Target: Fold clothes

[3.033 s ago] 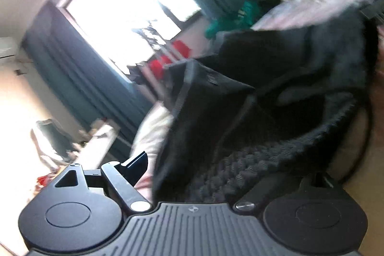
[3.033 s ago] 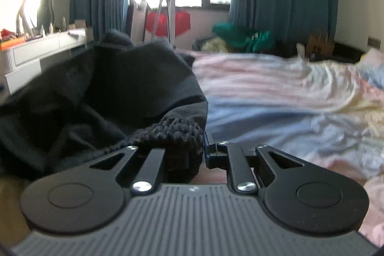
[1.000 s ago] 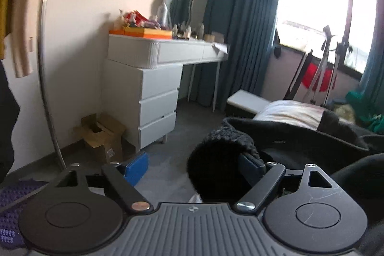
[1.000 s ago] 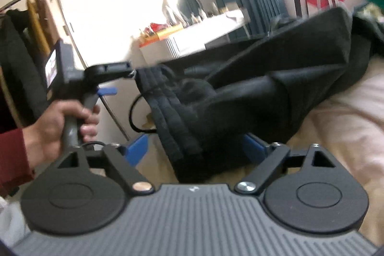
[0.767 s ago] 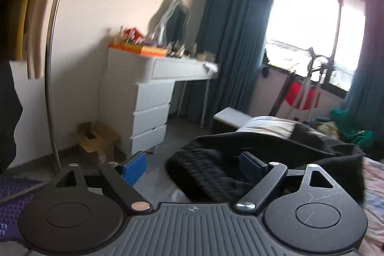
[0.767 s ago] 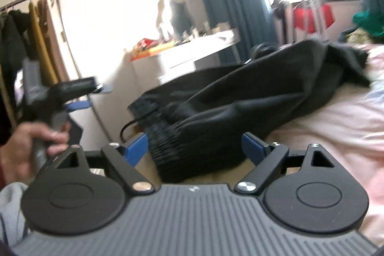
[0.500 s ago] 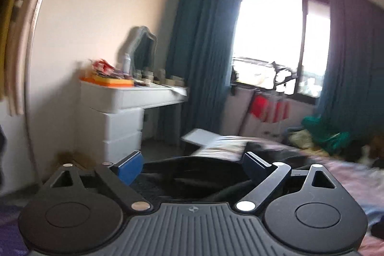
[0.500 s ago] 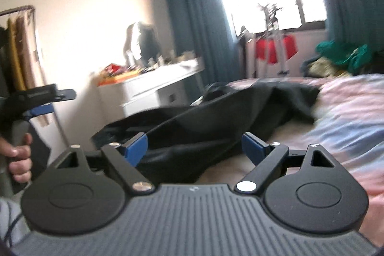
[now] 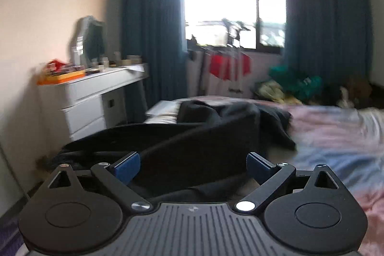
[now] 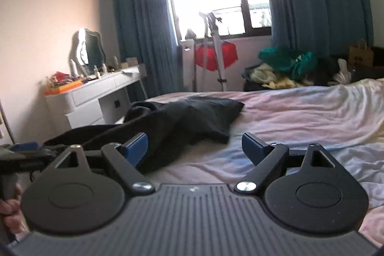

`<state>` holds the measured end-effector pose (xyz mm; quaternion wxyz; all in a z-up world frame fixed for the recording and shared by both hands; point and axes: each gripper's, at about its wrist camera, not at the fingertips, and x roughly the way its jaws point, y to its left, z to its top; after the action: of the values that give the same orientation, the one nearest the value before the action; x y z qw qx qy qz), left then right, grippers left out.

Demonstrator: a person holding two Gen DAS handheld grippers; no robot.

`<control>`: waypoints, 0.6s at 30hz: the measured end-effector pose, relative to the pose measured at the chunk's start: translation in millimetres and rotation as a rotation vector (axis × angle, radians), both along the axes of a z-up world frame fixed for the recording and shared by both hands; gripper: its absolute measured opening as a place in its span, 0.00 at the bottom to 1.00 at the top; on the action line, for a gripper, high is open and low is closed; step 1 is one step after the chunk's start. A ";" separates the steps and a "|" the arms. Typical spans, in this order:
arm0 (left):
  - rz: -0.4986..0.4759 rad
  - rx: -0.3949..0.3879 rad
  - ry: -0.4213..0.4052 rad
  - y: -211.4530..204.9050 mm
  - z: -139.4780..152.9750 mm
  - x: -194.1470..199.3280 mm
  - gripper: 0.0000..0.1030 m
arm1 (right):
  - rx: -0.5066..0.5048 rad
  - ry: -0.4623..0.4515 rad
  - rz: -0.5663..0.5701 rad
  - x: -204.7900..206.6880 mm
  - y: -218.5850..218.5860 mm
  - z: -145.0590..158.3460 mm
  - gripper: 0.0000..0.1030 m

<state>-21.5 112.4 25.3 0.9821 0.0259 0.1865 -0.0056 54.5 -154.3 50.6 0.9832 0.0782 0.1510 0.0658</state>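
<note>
Because the black, heavy-knit fabric garment (image 10: 182, 119) lies crumpled across the near left part of the pastel-sheeted bed (image 10: 300, 116), expect it to be soft, limp and fairly weighty, sagging between any two grip points. Take hold at a thick hem or corner edge. Both the left gripper (image 9: 193, 163) and right gripper (image 10: 194, 144) are spread wide, empty.
</note>
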 end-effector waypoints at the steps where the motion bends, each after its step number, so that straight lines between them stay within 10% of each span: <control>1: -0.022 -0.007 0.018 -7.6 -3.6 11.0 0.94 | 0.003 0.002 -0.012 1.9 -3.8 -1.8 0.84; 18: -0.059 0.109 0.048 -128.1 -50.8 355.5 0.87 | 0.067 0.128 -0.208 65.6 -46.1 -93.5 0.84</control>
<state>334.1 -15.7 -25.6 0.9738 0.0849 0.2093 -0.0251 120.1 -200.3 -42.9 0.9699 0.1304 0.2022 -0.0365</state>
